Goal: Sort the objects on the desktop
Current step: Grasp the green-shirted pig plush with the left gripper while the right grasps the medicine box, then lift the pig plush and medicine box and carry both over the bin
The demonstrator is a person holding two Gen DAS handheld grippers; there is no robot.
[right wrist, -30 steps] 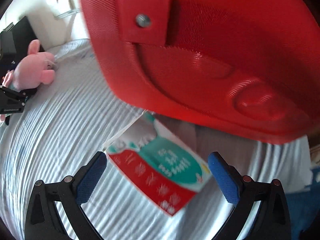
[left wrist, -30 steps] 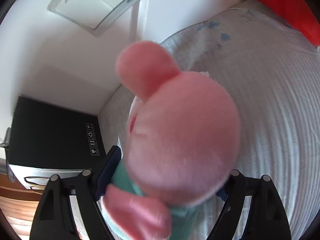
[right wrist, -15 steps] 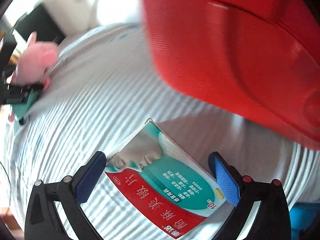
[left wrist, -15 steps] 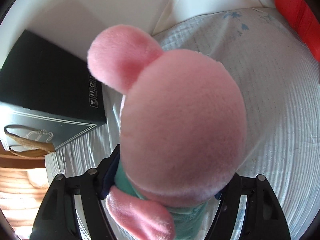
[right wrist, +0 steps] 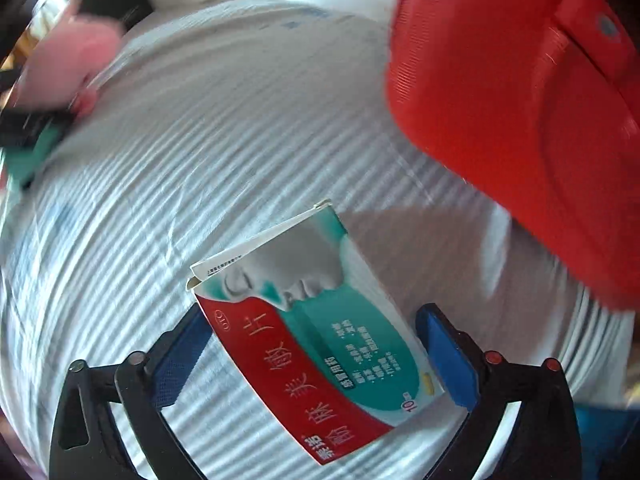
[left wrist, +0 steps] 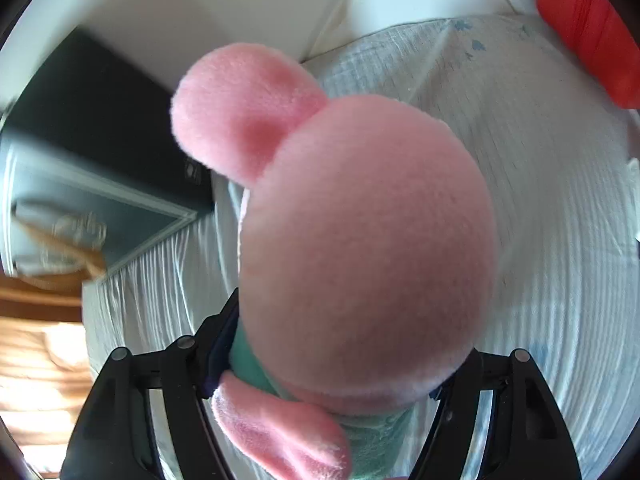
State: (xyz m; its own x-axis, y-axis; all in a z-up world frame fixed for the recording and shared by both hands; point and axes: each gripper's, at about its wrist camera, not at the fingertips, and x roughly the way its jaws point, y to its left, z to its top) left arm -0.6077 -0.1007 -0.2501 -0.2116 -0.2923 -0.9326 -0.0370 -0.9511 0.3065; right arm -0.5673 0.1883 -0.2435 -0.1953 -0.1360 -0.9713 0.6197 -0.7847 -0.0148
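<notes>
A pink plush pig [left wrist: 360,240] in a teal garment fills the left wrist view, head towards the camera. My left gripper [left wrist: 340,360] is shut on its teal body, above the striped white cloth [left wrist: 560,280]. In the right wrist view a red, teal and white medicine box [right wrist: 320,360] lies on the cloth between the blue pads of my right gripper [right wrist: 312,320]. Those jaws are closing, and the pads stand close beside the box's two long edges. The pig [right wrist: 68,64] shows blurred at far left there.
A large red plastic container [right wrist: 520,120] hangs close over the cloth at the right, casting a shadow beside the box; its edge [left wrist: 580,20] shows top right. A black box [left wrist: 100,120] sits at the cloth's left edge against a white wall. Wooden floor lies lower left.
The left gripper has carried the pig towards the black box and rolled a little. The right gripper has slid over the medicine box, which now lies between narrower jaws; the red container shifted right.
</notes>
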